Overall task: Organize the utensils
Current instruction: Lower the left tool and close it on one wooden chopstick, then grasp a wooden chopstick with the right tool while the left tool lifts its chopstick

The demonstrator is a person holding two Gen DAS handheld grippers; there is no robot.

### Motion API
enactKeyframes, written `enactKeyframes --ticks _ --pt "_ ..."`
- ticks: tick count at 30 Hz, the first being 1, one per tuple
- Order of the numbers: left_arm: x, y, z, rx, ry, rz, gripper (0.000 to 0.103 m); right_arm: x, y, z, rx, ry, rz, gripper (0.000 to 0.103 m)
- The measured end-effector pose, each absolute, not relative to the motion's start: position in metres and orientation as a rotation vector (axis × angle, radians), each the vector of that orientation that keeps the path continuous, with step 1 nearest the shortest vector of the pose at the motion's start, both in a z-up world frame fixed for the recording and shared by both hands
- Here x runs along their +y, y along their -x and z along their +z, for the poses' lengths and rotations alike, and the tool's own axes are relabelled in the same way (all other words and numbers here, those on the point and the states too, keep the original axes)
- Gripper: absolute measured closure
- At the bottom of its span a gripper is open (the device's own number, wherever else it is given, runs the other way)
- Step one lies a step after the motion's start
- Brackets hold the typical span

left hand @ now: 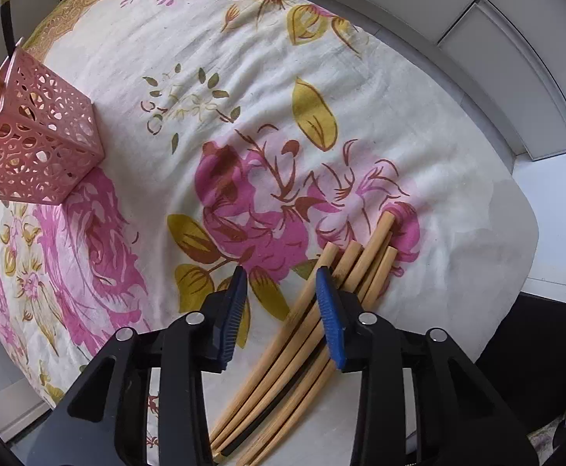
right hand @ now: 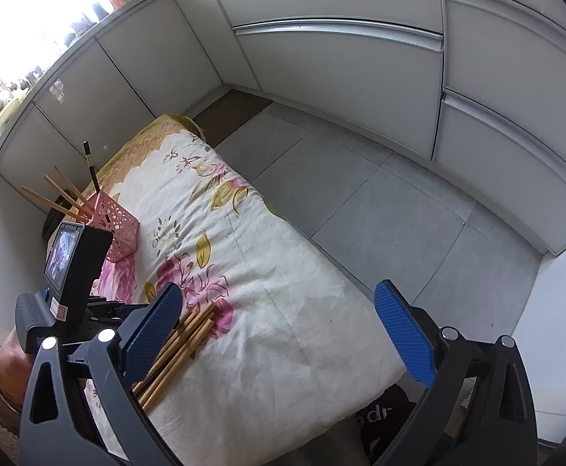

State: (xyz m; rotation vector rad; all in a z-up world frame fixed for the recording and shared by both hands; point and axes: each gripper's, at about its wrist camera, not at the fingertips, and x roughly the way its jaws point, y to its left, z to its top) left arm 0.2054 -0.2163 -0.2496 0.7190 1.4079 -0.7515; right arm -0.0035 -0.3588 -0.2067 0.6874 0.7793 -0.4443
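Observation:
Several bamboo chopsticks lie bundled on the floral cloth near the table's right front corner. My left gripper points straight down over them. Its blue pads stand part-way apart; the leftmost stick runs between them, close to the right pad, and the left pad is clear of it. A pink perforated holder stands at the far left. In the right wrist view the holder has bamboo sticks and one black stick leaning in it. My right gripper hangs wide open above the cloth, right of the bundle, with nothing between its fingers.
The floral cloth covers a small table with a rounded corner at the right. Grey floor tiles and white cabinet fronts lie beyond it. A hand holds the left tool, whose camera housing stands at the left.

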Motion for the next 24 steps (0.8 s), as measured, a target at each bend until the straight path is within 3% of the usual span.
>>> enactKeyframes --ticks 6,7,12,21,24 --pt "-0.231 -0.192 -0.257 1.401 -0.759 -0.778 0.075 -0.357 0.001 -0.209 0.795 -0.684 -0.443 0.007" --pt "-0.231 -0.189 -0.26 1.412 -0.774 -0.773 0.081 -0.357 0.001 -0.209 0.797 -0.684 -0.441 0.007" --pt "-0.222 -0.18 -0.264 1.437 -0.709 -0.769 0.09 -0.352 -0.009 -0.216 0.855 -0.711 -0.398 0.007" --pt "-0.122 -0.201 -0.225 1.302 -0.177 -0.602 0.095 -0.317 -0.061 -0.242 1.051 -0.749 -0.272 0.007" --pt "-0.089 -0.204 -0.196 1.232 -0.072 -0.602 0.095 -0.304 -0.075 -0.252 1.101 -0.794 -0.236 0.013"
